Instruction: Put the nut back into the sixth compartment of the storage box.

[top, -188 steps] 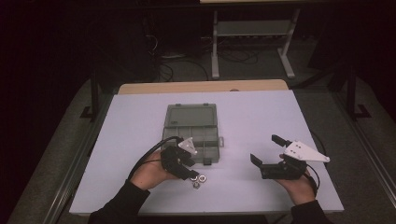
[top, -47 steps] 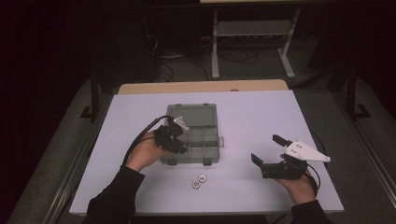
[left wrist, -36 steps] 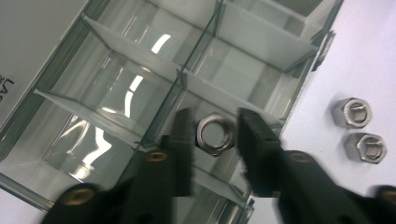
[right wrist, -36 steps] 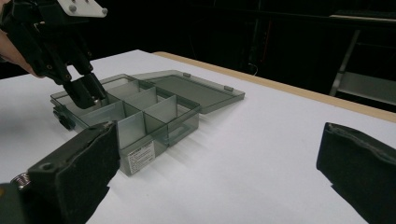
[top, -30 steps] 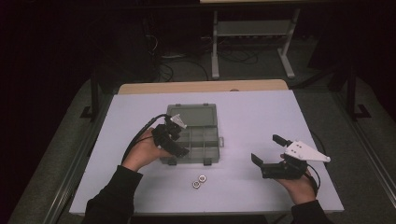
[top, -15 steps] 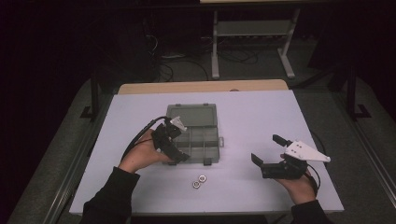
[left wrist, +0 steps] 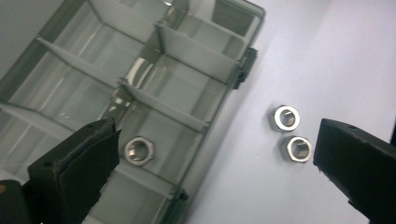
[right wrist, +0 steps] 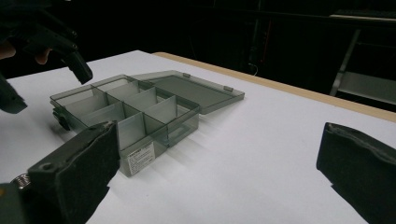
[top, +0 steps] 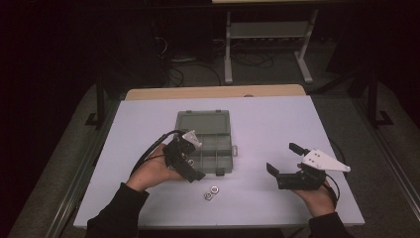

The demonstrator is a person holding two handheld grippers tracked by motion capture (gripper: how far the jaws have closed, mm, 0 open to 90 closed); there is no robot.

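Your left tongs (left wrist: 212,172) are hanging spread: one hex nut (left wrist: 138,150) is lying in the organizer box (left wrist: 187,51) lower left, two nuts (left wrist: 292,133) right on the table (left wrist: 336,56).

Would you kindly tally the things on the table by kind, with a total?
Shiny silver hex nuts: 3, one in the box, two on the table
Clear grey plastic compartment box: 1
Black two-jaw grippers: 2, left, right
Total: 6

L tongs (top: 190,163) open, R tongs (top: 283,161) open
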